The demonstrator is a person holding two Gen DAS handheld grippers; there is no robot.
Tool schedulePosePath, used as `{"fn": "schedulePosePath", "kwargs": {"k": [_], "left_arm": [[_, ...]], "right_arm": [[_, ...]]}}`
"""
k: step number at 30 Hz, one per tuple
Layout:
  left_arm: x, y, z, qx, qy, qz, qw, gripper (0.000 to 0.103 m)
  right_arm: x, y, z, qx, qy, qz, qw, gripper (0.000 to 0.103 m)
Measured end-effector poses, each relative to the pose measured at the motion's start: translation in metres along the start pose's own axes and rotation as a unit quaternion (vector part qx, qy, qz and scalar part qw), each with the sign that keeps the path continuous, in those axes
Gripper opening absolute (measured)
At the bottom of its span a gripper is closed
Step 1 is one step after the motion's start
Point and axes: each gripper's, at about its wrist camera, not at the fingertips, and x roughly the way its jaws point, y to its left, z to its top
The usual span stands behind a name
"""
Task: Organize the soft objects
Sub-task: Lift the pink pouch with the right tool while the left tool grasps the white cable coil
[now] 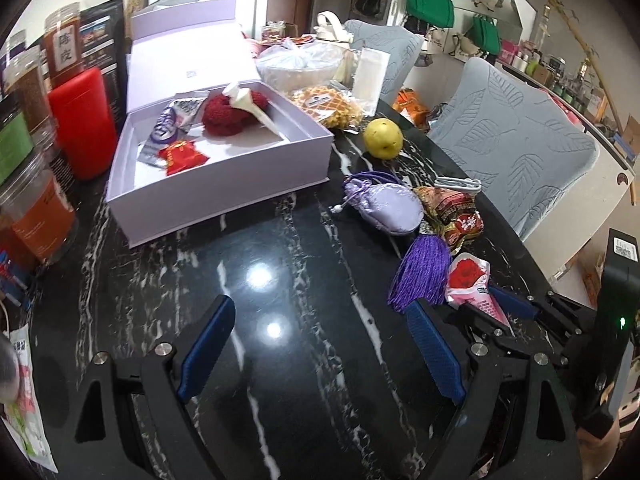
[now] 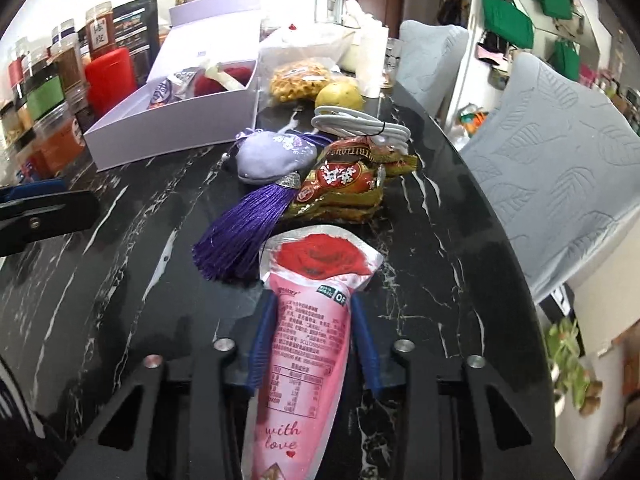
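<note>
The rose pouch (image 2: pixel 310 344), a pink cone-shaped packet printed with a red rose and the words "with love", lies on the black marbled tabletop (image 2: pixel 120 280) between the blue pads (image 2: pixel 262 344) of the right gripper (image 2: pixel 312 320), whose jaws are clamped on its narrow middle. A small green label and the letters "OF" sit under the rose; the fine print below is too small to read. Just beyond its top lies a purple tassel (image 2: pixel 240 236), joined to a lilac sachet (image 2: pixel 272 158). Beside these sits a red and gold snack pack (image 2: pixel 344 184) with white Chinese characters, and behind it a coiled white cable (image 2: pixel 360 124) and a yellow fruit (image 2: pixel 340 94).

In the left wrist view the left gripper (image 1: pixel 316 344) hangs over bare tabletop with jaws wide and nothing between them. Farther back stands an open lilac box (image 1: pixel 224 196) holding a red knit piece (image 1: pixel 228 114), a white strip (image 1: pixel 252 106), a purple wrapper (image 1: pixel 168 128) and a red packet (image 1: pixel 182 156). Left of the box are a red canister (image 1: pixel 84 120) and jars (image 1: pixel 40 216), one with a label reading "陈皮". A bag of waffles (image 1: pixel 328 106) lies behind the box.
</note>
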Motion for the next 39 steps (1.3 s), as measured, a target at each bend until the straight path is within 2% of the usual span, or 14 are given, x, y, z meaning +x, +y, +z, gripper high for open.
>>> {"fn": "schedulePosePath", "kwargs": {"k": [7,12,20,25,30,39], "left_arm": [[0.009,-0.015,0.011,0.015,-0.004,-0.01,0.9998,0.089],[0.021,-0.025,0.021,0.016,0.0,-0.017,0.9997,0.089],[0.046,-0.049,0.042,0.033,0.009,-0.023,0.9992,0.089],[0.049,-0.064,0.06,0.038,0.005,-0.069,0.9968,0.089],[0.058,-0.089,0.081,0.065,0.002,-0.095,0.9933,0.089],[0.101,-0.112,0.096,0.055,0.049,-0.141,0.9873,0.089]], "right_arm": [[0.0,-0.029,0.0,0.049,-0.006,0.04,0.998,0.032],[-0.001,-0.057,0.002,0.084,-0.009,0.047,0.995,0.032],[0.003,-0.089,0.014,0.103,-0.022,0.046,0.993,0.032],[0.007,-0.108,0.024,0.12,-0.021,0.053,0.991,0.032],[0.011,-0.124,0.033,0.124,-0.021,0.048,0.991,0.032],[0.024,-0.15,0.038,0.137,-0.004,0.04,0.99,0.033]]}}
